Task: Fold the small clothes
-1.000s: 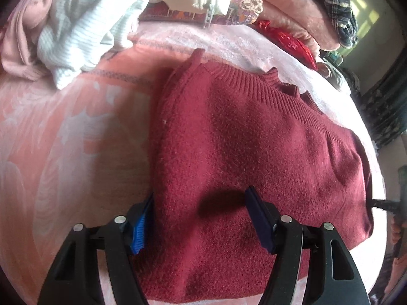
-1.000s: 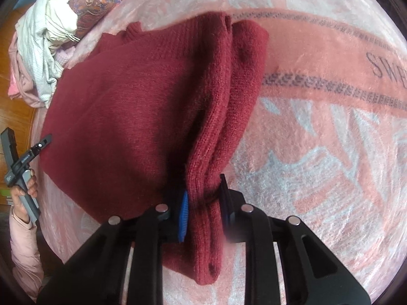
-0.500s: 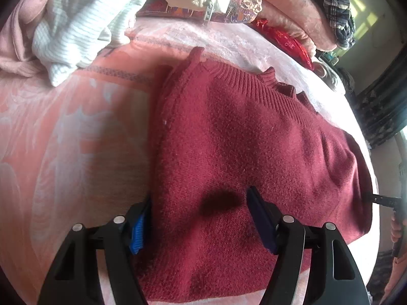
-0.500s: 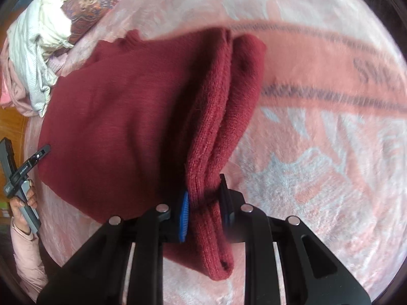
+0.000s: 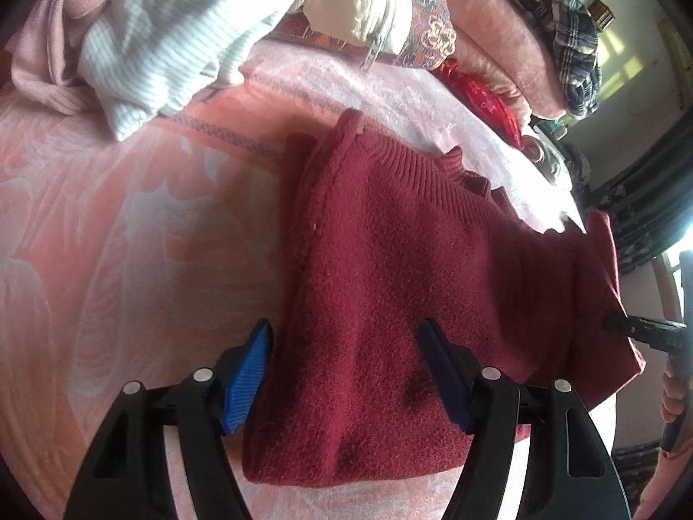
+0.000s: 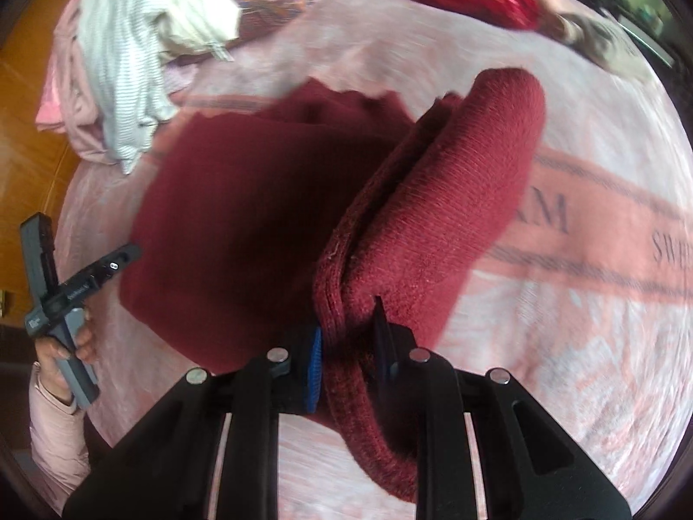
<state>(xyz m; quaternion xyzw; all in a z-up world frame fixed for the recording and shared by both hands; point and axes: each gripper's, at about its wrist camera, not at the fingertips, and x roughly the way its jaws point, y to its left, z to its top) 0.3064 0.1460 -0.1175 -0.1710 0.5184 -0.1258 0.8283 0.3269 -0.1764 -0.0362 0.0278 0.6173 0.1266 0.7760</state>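
Observation:
A dark red knitted sweater [image 5: 390, 286] lies on a pink blanket [image 5: 130, 238]. My left gripper [image 5: 346, 372] is open, its blue pads [image 5: 247, 372] on either side of the sweater's near left edge, not clamping it. My right gripper [image 6: 346, 346] is shut on the sweater's folded right edge [image 6: 433, 216] and holds that bunched edge lifted above the rest of the sweater [image 6: 242, 234]. The left gripper also shows at the left in the right wrist view [image 6: 69, 286], held by a hand.
A heap of white striped and pink clothes [image 5: 143, 34] lies at the back left. Patterned cloth, a red packet [image 5: 485, 99] and folded pink and plaid fabric [image 5: 554, 21] line the back. The blanket's edge drops off at the right [image 5: 606, 411].
My right gripper has lifted the sweater's folded edge up and carried it toward the left over the rest. The left gripper has moved slightly forward and stays open.

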